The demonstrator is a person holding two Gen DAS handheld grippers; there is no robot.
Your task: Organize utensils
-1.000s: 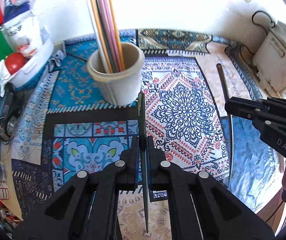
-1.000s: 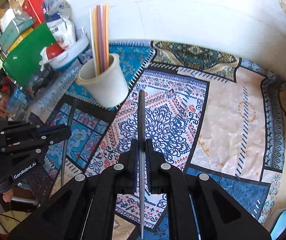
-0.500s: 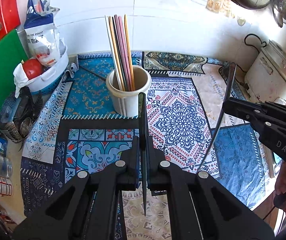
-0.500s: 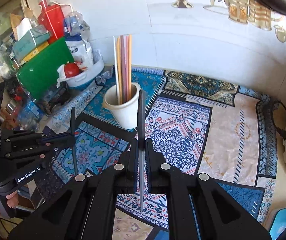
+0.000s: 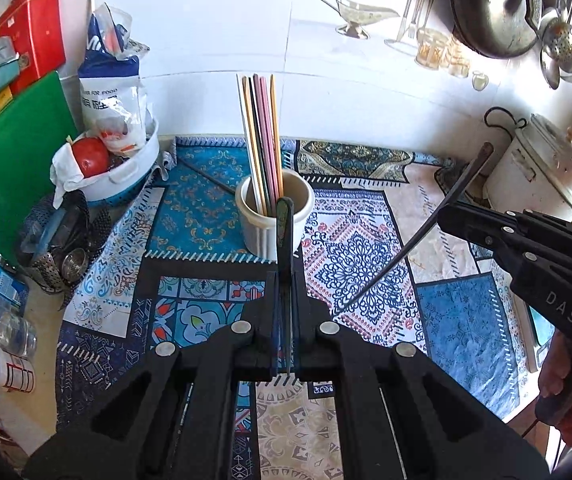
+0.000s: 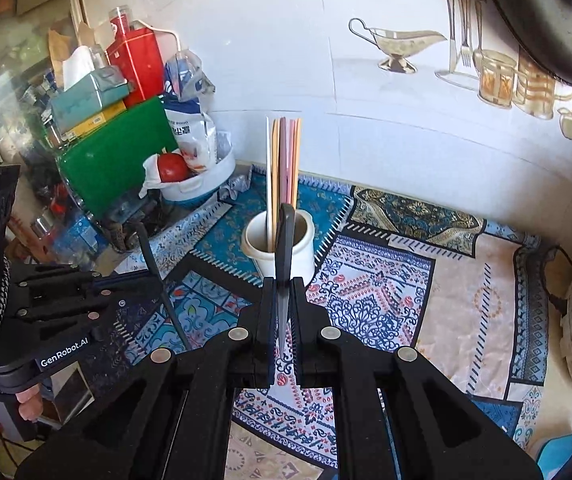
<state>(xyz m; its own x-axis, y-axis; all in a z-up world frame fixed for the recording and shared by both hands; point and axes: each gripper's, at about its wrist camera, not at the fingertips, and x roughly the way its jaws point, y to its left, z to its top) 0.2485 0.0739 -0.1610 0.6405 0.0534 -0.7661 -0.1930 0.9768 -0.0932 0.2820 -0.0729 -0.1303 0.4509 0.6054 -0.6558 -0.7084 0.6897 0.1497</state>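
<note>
Each chopstick looks light, stiff and slick, likely to pivot if pinched anywhere but near its middle. The left gripper [image 5: 284,344] fingers are pressed onto a dark chopstick [image 5: 284,232], pointing up toward the cup [image 5: 274,216] on the tabletop. The right gripper [image 6: 284,340] likewise pinches another chopstick [image 6: 284,248].

Cup [image 5: 274,216] mouth half-blocked by chopsticks [image 5: 262,136].

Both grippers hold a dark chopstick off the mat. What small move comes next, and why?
Probably bring the left gripper forward over the white cup and tip its dark chopstick upright: the cup already holds the coloured chopsticks, and it lies straight ahead.
</note>
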